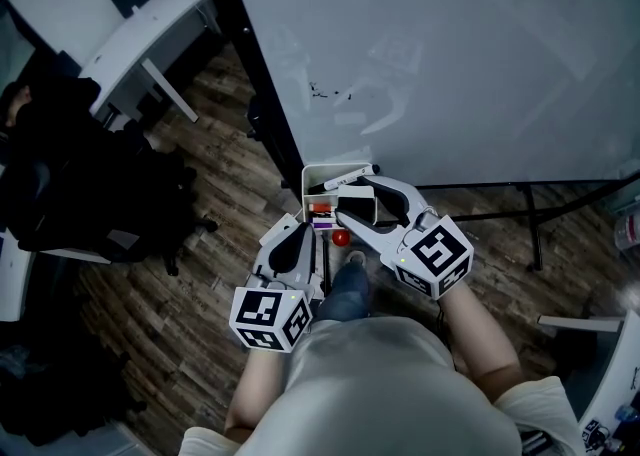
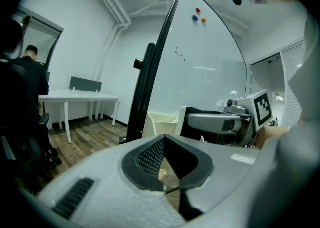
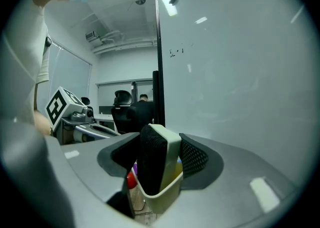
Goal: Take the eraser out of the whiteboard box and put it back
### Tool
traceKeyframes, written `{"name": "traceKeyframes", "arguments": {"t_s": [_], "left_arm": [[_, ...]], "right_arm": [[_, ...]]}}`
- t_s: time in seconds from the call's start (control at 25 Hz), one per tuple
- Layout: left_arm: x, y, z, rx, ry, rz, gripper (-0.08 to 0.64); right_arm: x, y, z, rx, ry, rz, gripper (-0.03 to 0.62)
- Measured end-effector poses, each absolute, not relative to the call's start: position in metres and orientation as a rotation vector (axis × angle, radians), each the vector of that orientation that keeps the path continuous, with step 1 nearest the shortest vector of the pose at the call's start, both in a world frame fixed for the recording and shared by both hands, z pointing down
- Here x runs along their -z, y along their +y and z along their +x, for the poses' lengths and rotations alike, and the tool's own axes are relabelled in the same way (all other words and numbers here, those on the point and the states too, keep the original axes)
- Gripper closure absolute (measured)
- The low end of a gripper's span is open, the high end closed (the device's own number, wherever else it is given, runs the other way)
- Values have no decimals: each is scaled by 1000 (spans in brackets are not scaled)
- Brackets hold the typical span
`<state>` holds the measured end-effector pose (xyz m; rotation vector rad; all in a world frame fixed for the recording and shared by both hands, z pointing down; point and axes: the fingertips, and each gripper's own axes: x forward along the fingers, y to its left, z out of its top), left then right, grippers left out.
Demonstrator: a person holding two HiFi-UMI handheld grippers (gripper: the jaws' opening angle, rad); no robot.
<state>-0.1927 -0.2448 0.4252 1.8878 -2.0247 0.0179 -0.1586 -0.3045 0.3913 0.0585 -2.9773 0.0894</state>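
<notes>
From where I stand, the right gripper (image 3: 159, 142) is spread wide, and its pads seem to press both faces of the eraser (image 3: 150, 162). The eraser stands upright in the whiteboard box (image 3: 165, 199) at the foot of the whiteboard (image 1: 450, 54). I'd move it straight up or down, kept square, so it doesn't snag the box wall. The left gripper (image 2: 164, 141) hangs closed and empty nearby. I count one eraser, one box, two grippers, and three magnets (image 2: 198, 10) high on the board.
</notes>
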Motion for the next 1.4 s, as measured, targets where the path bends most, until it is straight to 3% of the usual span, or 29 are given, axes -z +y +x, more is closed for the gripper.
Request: {"name": "traceKeyframes", "arguments": {"t_s": [1.4], "left_arm": [[-424, -228, -183, 7, -2025, 1899, 557]], "right_arm": [[-373, -298, -154, -1, -2985, 131, 382]]}}
